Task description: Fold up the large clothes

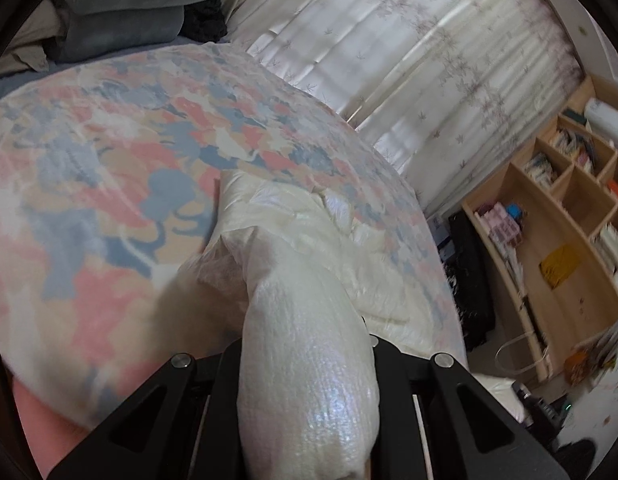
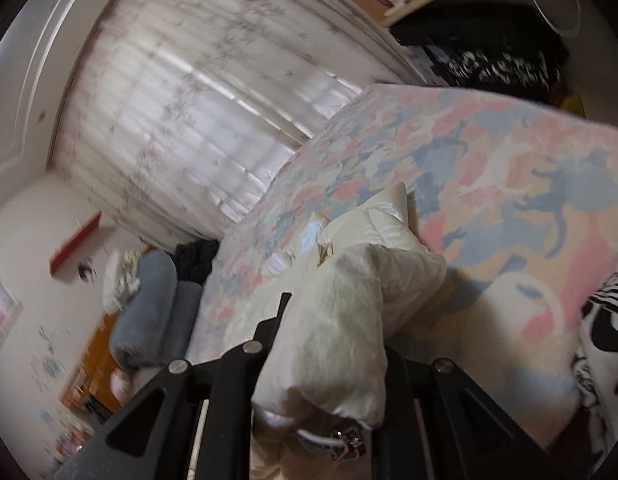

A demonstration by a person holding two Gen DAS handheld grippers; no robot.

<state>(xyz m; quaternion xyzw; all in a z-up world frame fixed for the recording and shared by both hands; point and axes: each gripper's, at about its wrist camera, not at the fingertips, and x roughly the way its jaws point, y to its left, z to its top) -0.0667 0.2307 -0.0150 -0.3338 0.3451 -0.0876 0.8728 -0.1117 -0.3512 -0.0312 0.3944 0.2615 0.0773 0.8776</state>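
Both tools grip the same cream garment. Left tool (image 1: 309, 412) has its jaws pressed nearly together on a thick bunched fold of the garment (image 1: 305, 312), which fills the gap and runs forward from the tips onto the bed. Right tool (image 2: 325, 364) is likewise clamped on a wad of the cloth (image 2: 349, 304), with a small zip or clasp (image 2: 349, 442) showing low between the jaws. Ahead of each tool the rest of the cream cloth lies crumpled on a quilt (image 1: 109, 152) printed in pink, blue and tan. Beyond the quilt hangs a pale curtain (image 1: 409, 60). Right of the left tool stands a wooden shelf (image 1: 569, 216) with books; far ahead to its left are grey pillows (image 1: 133, 12). Both views are blurred.
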